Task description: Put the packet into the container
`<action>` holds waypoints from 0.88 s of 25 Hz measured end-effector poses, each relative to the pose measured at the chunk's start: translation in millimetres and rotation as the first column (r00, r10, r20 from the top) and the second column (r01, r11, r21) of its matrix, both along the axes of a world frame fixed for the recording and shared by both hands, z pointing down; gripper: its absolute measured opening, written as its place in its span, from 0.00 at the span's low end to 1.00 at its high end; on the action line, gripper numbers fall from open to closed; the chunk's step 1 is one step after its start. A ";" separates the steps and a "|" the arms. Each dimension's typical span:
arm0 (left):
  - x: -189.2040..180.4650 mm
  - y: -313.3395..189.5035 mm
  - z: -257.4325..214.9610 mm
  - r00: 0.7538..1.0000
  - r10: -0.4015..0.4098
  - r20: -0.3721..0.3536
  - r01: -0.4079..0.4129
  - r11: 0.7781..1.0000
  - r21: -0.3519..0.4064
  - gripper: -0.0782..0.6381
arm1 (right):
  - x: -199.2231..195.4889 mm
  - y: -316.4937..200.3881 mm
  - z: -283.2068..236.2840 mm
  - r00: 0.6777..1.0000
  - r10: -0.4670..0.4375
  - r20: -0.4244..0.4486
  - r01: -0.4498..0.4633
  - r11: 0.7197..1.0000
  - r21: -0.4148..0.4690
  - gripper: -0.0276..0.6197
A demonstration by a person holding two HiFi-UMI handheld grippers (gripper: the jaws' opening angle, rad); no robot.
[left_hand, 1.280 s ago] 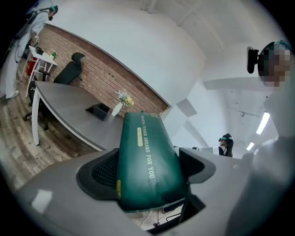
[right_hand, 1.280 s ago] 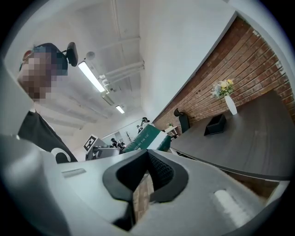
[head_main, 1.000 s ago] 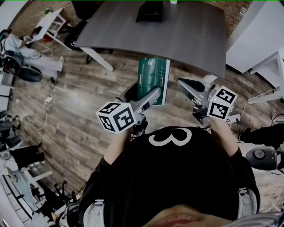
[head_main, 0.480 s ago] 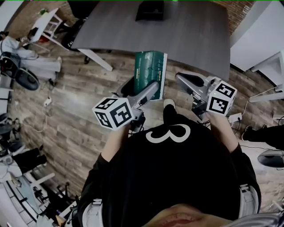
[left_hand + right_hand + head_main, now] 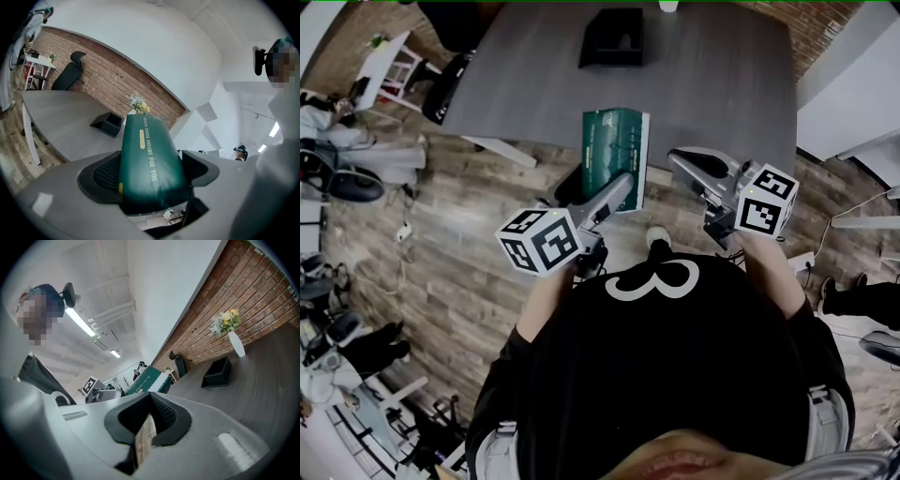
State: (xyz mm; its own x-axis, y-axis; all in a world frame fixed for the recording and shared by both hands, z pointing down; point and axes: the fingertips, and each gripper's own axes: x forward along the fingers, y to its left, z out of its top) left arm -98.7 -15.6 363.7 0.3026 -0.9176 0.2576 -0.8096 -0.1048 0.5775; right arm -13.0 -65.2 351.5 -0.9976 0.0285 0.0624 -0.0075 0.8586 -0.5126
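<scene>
- The left gripper (image 5: 150, 172) is held in front of the person's body, above the wooden floor (image 5: 459, 244).
- Its jaws are clamped on the near end of a dark green packet (image 5: 616, 155), one black pad on each side.
- The packet points forward from the jaws. In the head view its far end reaches over the near edge of the grey tabletop (image 5: 712, 84).
- Gold letters run along the top face of the packet.
- A black container (image 5: 614, 37) stands on the tabletop, beyond the packet and well apart from it. It is open on top.
- The right gripper (image 5: 146, 423) is just beside the packet, on its right, and does not touch it.
- Its jaws are together and hold nothing; only a thin slit between the pads shows the floor.
- A white vase with flowers (image 5: 233, 336) stands on the tabletop near the container, before a brick wall (image 5: 262, 291).
</scene>
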 end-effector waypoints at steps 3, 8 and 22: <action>-0.7 -7.2 -3.8 1.000 0.022 0.002 -0.022 1.000 -0.004 0.71 | -2.2 -5.8 -4.7 1.000 0.016 0.003 -0.016 1.000 -0.001 0.05; -0.7 -6.0 0.7 0.999 0.031 0.013 -0.031 1.000 0.002 0.71 | 2.1 -2.7 1.4 0.999 0.035 0.007 -0.035 0.999 0.000 0.05; -45.6 -111.1 3.7 0.998 0.055 0.013 -0.055 0.998 -0.015 0.71 | -24.1 -93.7 11.2 0.994 0.109 0.003 -0.109 0.993 -0.048 0.05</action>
